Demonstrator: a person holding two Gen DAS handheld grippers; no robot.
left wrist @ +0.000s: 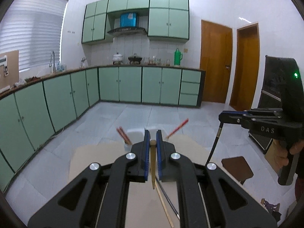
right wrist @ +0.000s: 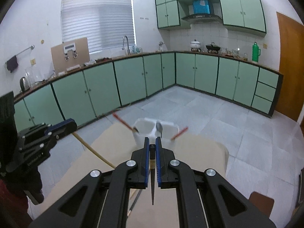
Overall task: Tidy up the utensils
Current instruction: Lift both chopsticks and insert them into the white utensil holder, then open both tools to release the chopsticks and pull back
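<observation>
Your left gripper (left wrist: 153, 135) pinching a tan wooden chopstick (left wrist: 152, 163), your right gripper (right wrist: 152, 142) clamped on a dark chopstick (right wrist: 152, 186), white holder (right wrist: 144, 128) on the table (right wrist: 199, 152) blurred, its contents perhaps red chopsticks (right wrist: 122, 122) and a spoon (right wrist: 159, 127).

Each handheld gripper is matte black plastic with two long linkage arms on each side, each arm cut with a teardrop-shaped slot and pinned by round silver screws. The left gripper (left wrist: 152, 134) and the right gripper (right wrist: 152, 142) both end in flat black fingers lined with ribbed blue pads (left wrist: 146, 152). Seen from the side, the right gripper's body is a pistol-shaped black housing with raised letters reading DAS, small silver screws along its linkage, and a green light glowing on the black block above it. The hand (left wrist: 285, 155) wraps a black grip. A dark sleeve shows at the frame edge.
</observation>
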